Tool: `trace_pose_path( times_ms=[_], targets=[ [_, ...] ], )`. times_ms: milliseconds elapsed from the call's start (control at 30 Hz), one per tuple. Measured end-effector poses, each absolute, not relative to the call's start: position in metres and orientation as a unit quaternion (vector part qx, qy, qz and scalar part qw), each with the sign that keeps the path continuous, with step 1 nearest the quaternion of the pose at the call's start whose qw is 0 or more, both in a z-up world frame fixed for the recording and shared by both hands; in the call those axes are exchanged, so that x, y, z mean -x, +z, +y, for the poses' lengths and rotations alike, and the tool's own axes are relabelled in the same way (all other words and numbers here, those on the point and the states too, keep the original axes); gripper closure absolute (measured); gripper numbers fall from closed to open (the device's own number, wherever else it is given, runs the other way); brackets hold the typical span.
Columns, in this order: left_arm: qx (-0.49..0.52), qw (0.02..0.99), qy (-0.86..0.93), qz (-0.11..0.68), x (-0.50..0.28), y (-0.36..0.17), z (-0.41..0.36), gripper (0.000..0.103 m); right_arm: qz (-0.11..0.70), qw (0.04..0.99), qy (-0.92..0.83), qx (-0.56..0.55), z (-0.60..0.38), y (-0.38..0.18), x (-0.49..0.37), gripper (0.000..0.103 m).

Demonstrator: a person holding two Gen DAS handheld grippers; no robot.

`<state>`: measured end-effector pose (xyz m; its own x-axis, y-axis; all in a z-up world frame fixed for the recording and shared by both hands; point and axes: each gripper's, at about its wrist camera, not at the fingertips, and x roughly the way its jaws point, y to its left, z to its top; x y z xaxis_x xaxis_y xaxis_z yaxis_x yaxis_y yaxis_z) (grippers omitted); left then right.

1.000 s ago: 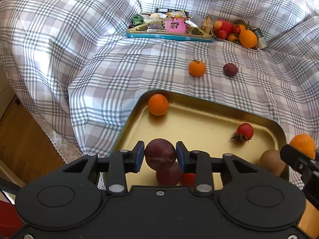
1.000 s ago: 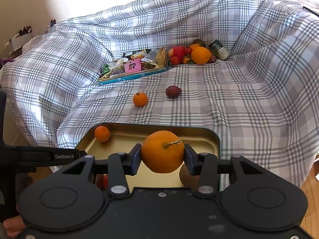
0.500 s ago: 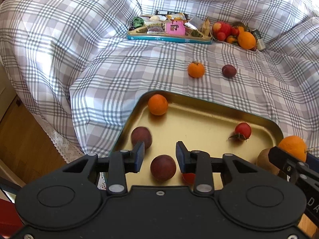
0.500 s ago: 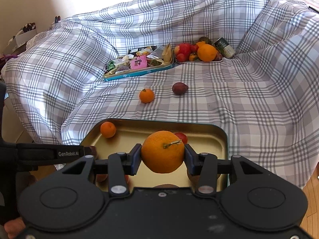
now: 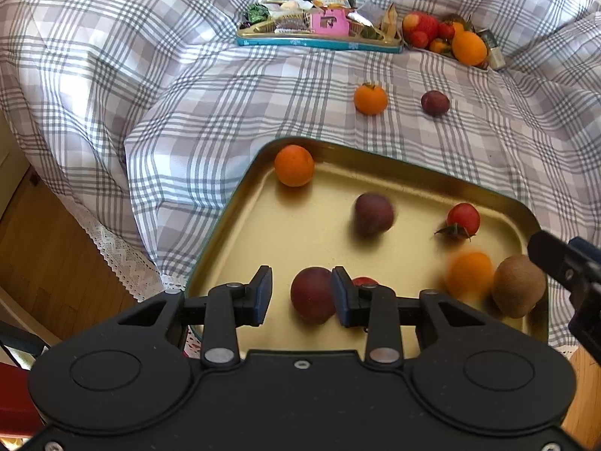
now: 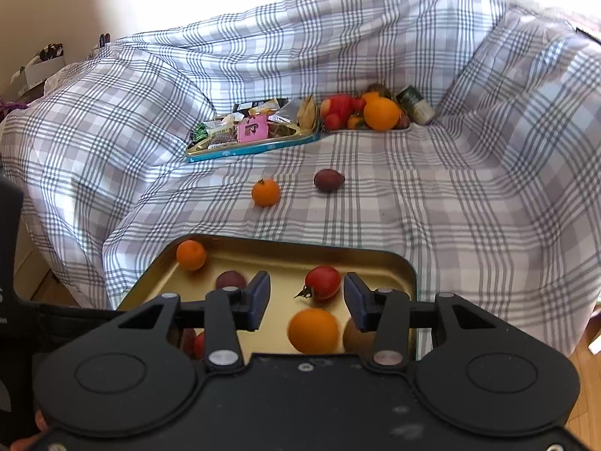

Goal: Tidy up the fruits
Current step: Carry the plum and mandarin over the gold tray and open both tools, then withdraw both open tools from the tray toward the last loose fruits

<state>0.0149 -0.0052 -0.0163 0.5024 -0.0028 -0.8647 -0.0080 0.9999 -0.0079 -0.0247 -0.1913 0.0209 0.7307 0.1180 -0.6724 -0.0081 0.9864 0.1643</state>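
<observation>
Gold tray: one; rests on the checked bedspread at its near edge.
Fruits in the gold tray: seven counted.
Small orange fruit: one, in the tray's far left corner.
Dark plums: two; blurred plum mid-tray, near plum at the near side.
Stemmed tomato: one, toward the tray's right side.
Large orange: one, blurred, just beside the kiwi.
Kiwi: one, in the tray's near right corner.
Red fruit: one, mostly hidden behind the left claw's finger; kind cannot be told.
Loose fruits on the bedspread: two; a mandarin and a dark plum, set apart, beyond the tray.
Teal tray: one, far back, filled with wrapped snacks.
Fruit pile: one heap beside the teal tray; count unclear.
Left claw: fingers apart, gripping nothing; the near plum lies on the tray below the gap.
Right claw: fingers apart, gripping nothing; the large orange lies on the tray below.
</observation>
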Motion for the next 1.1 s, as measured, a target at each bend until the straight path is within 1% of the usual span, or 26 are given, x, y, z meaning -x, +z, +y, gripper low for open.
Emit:
trace_pose_path(
  times_ms=[633, 1100],
  targets=[
    [-0.004, 0.860, -0.001, 0.511, -0.013, -0.020, -0.010, 0.059, 0.404, 0.910, 0.018, -0.091, -0.198, 0.009, 0.019, 0.056],
    [-0.014, 0.860, 0.002, 0.511, -0.010, -0.020, -0.012, 0.059, 0.418, 0.903, 0.013, -0.096, -0.198, 0.003, 0.018, 0.054]
  ],
)
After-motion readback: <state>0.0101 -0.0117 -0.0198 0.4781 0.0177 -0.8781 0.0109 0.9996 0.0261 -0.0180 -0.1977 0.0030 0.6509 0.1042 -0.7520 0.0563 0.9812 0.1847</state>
